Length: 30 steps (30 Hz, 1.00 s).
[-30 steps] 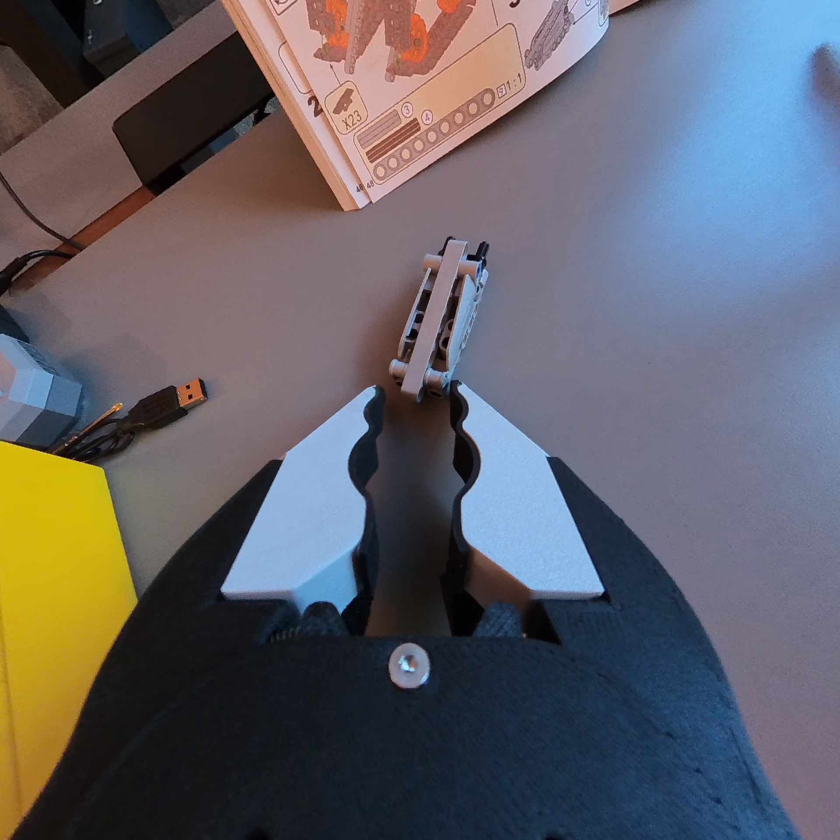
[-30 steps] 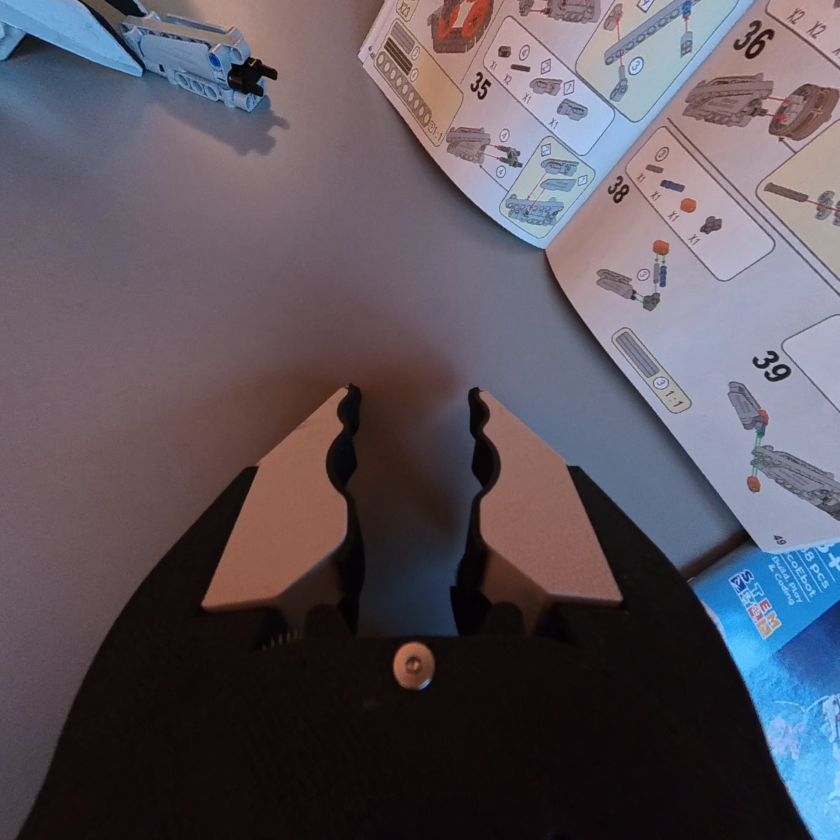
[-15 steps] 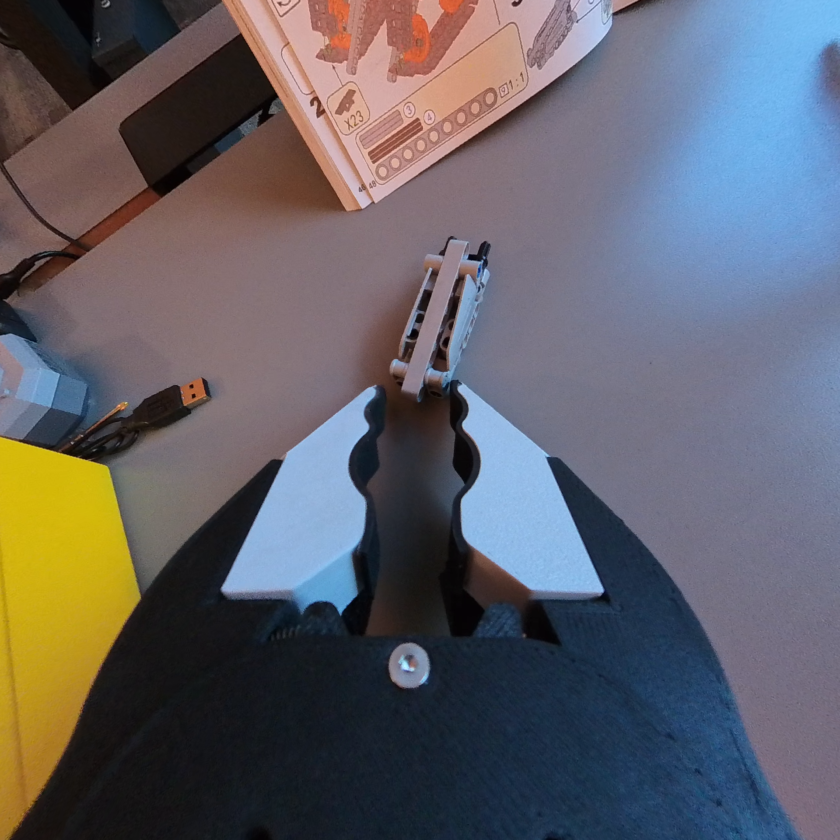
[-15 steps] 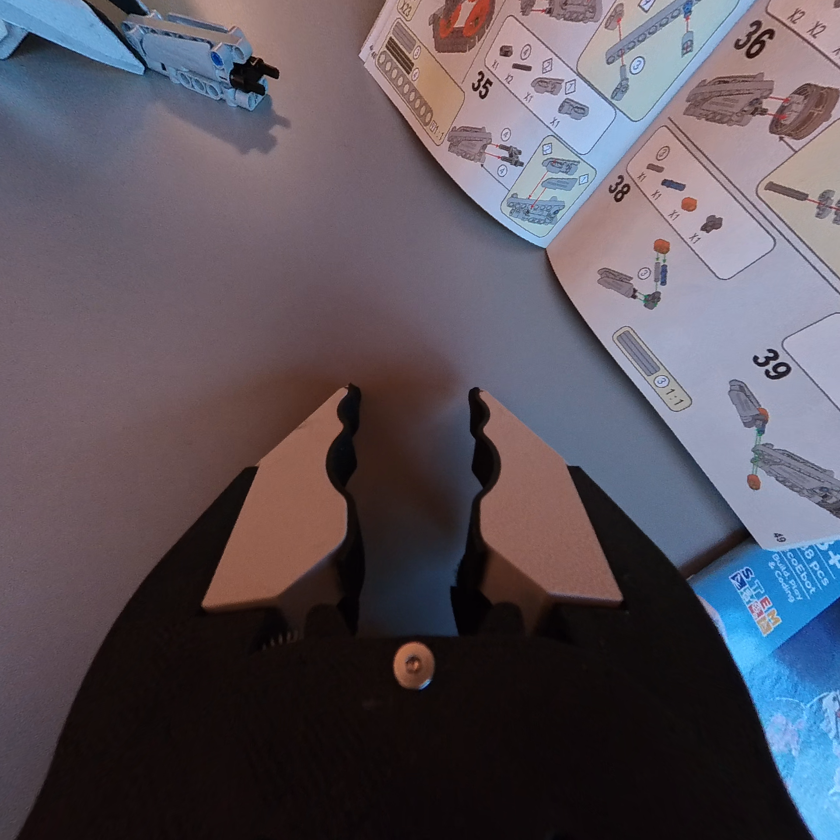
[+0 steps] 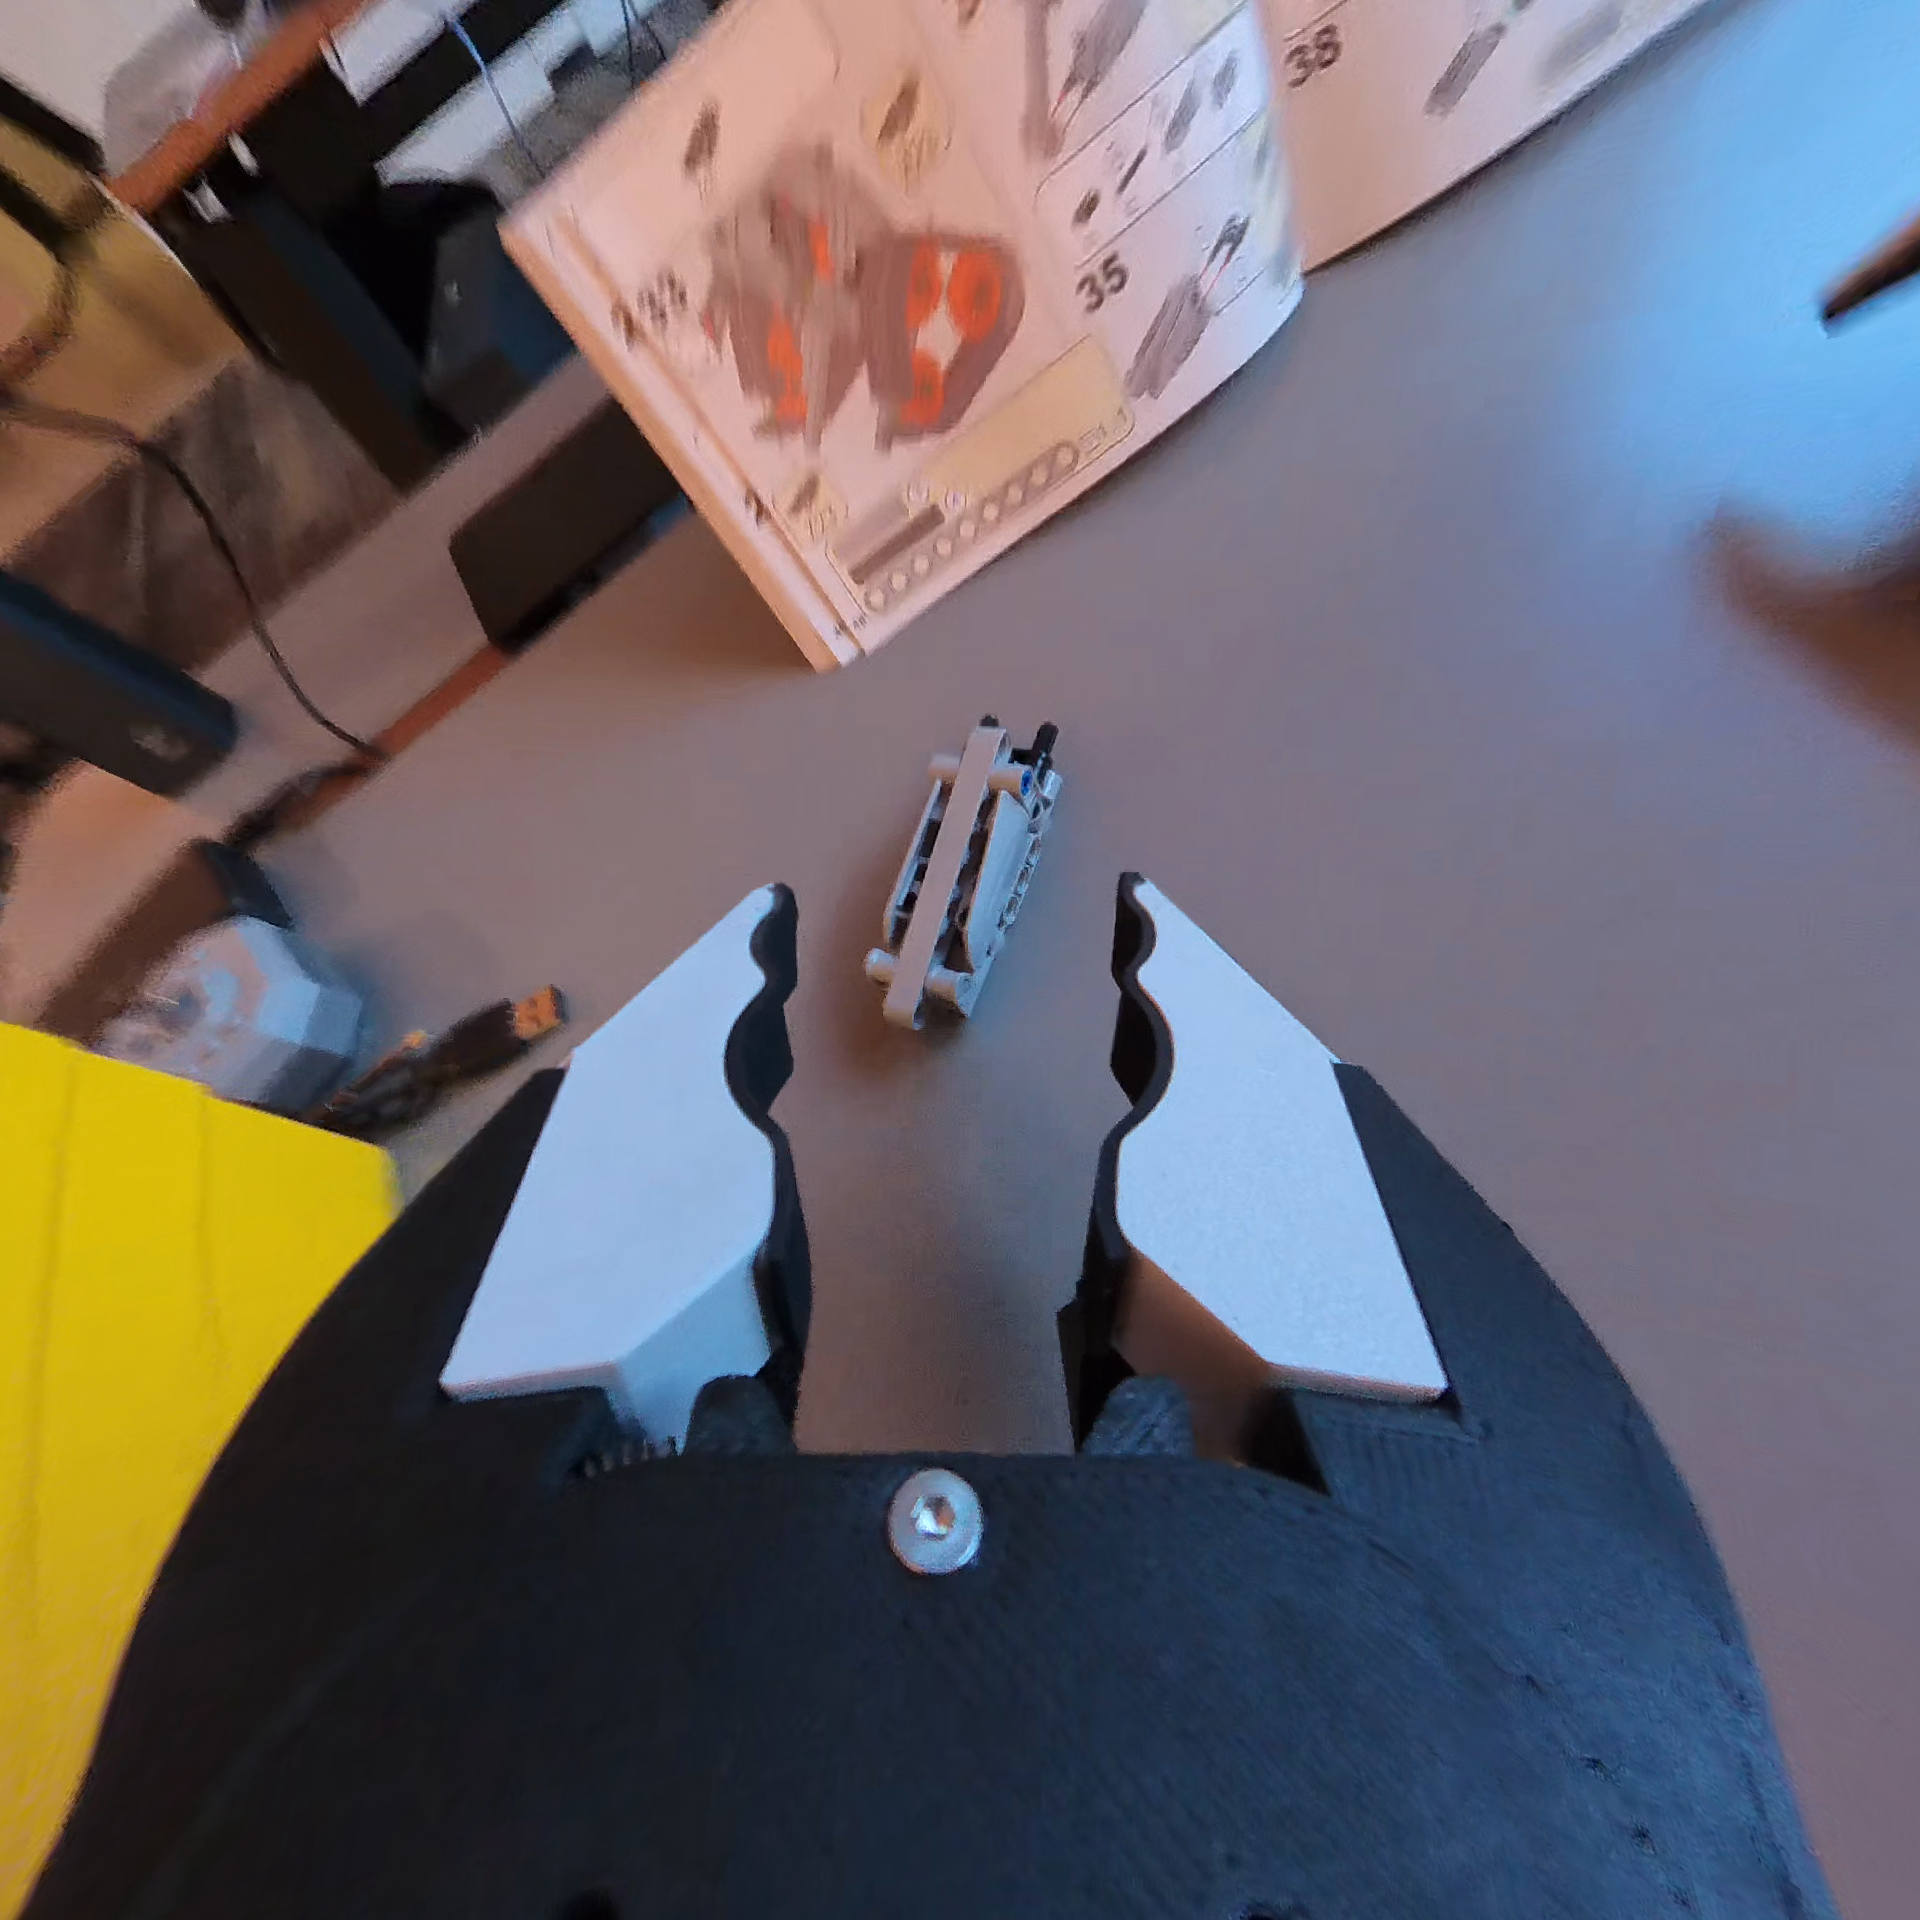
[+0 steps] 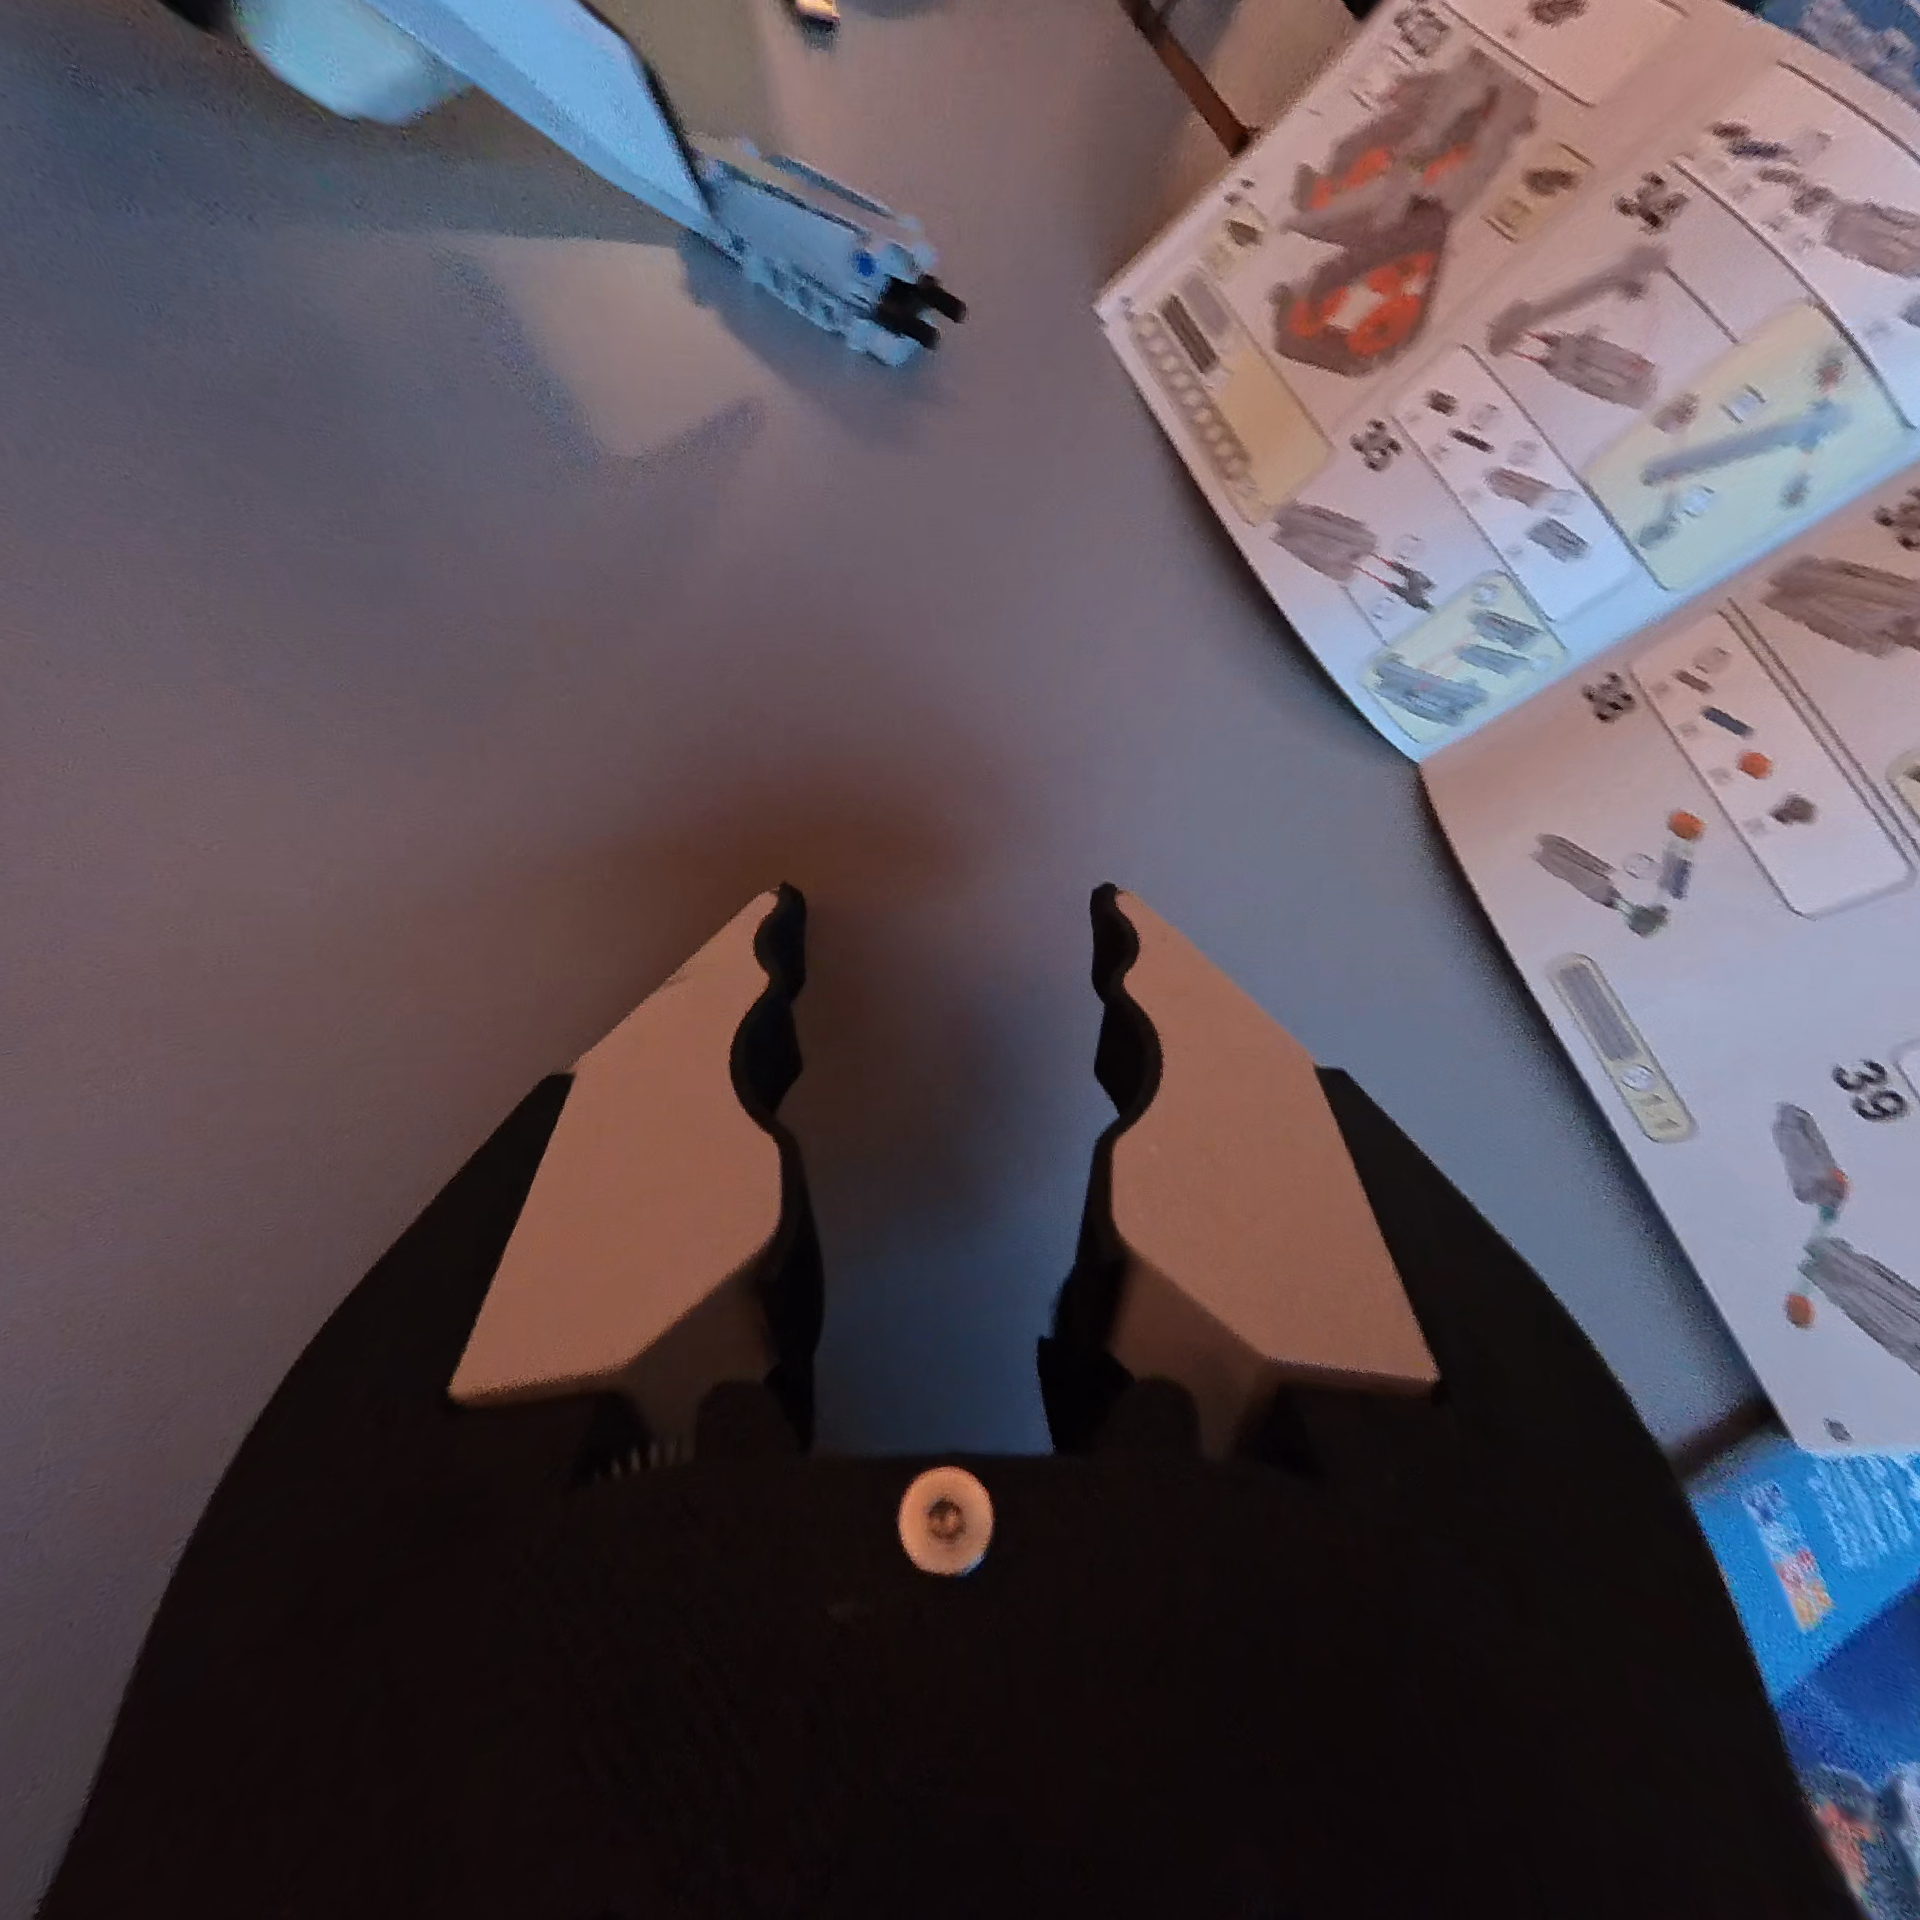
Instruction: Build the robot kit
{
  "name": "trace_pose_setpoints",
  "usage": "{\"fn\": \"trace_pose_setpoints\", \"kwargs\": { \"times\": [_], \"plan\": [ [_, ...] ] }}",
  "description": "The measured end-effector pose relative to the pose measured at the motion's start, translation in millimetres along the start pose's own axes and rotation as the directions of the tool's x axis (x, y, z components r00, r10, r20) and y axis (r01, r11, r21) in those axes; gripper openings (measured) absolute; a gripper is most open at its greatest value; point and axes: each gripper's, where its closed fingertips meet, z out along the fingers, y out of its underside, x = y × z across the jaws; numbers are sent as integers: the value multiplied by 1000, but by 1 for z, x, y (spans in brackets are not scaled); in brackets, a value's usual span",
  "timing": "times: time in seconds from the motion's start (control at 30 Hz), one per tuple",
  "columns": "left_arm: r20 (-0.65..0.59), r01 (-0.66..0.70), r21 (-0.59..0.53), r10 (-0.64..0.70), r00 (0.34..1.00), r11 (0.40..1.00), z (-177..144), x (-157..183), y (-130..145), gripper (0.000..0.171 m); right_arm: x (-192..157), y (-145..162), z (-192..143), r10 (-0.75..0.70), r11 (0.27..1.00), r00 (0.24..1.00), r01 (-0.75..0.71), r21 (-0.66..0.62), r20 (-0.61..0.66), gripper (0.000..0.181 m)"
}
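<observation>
A small grey brick assembly (image 5: 961, 883) with black pins at its far end lies flat on the grey table (image 5: 1455, 935). My left gripper (image 5: 956, 891) is open, with its fingertips on either side of the assembly's near half and not touching it. In the right wrist view the assembly (image 6: 831, 260) lies at the top, with a left gripper finger (image 6: 582, 114) over its near end. My right gripper (image 6: 945, 894) is open and empty above bare table, well apart from the assembly.
An open instruction booklet (image 5: 935, 343) lies beyond the assembly; it also fills the right side of the right wrist view (image 6: 1558, 520). A yellow box (image 5: 156, 1351), a USB plug (image 5: 520, 1023) and a grey block (image 5: 239, 1018) sit at the left. A blue box (image 6: 1829, 1621) is at the right.
My left gripper has opened wide and let go of the assembly's near end; the view has tilted up and pulled back a little. The right view has shifted, showing more of the assembly.
</observation>
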Motion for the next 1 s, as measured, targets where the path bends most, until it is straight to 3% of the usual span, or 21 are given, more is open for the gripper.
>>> {"fn": "trace_pose_setpoints", "kwargs": {
  "times": [0.17, 0.27, 0.43, 0.57, 0.7, 0.83, 1.0],
  "plan": [
    [-110, 206, -11, -206, 972, 978, 14, 3, 8, 55, -27, -13, -4, -98, 995, 994, 97, 22, 37, 58],
    [-107, 196, -18, -197, 974, 980, 15, 4, 11, 51, -29, -12, -4, -142, 990, 989, 141, 16, 33, 57],
    [-108, 176, 46, -170, 979, 983, 1, 8, -11, 48, -31, -9, -2, -35, 999, 994, 35, 10, 103, 59],
    [-77, 195, 128, -187, 979, 972, -46, -1, -52, 49, -23, -5, -4, 13, 1000, 994, -14, 7, 110, 59],
    [27, 160, 75, -162, 986, 984, -116, -26, -62, 51, -23, 0, -3, 19, 1000, 993, -18, -7, 118, 56],
    [87, 134, -28, -131, 988, 991, -181, -79, -44, 37, -22, 1, -2, 36, 999, 991, -35, -14, 131, 56],
    [100, 189, -234, -169, 980, 954, -219, -151, 2, 35, -23, 1, -2, 24, 1000, 989, -22, -14, 145, 44]
  ]
}}
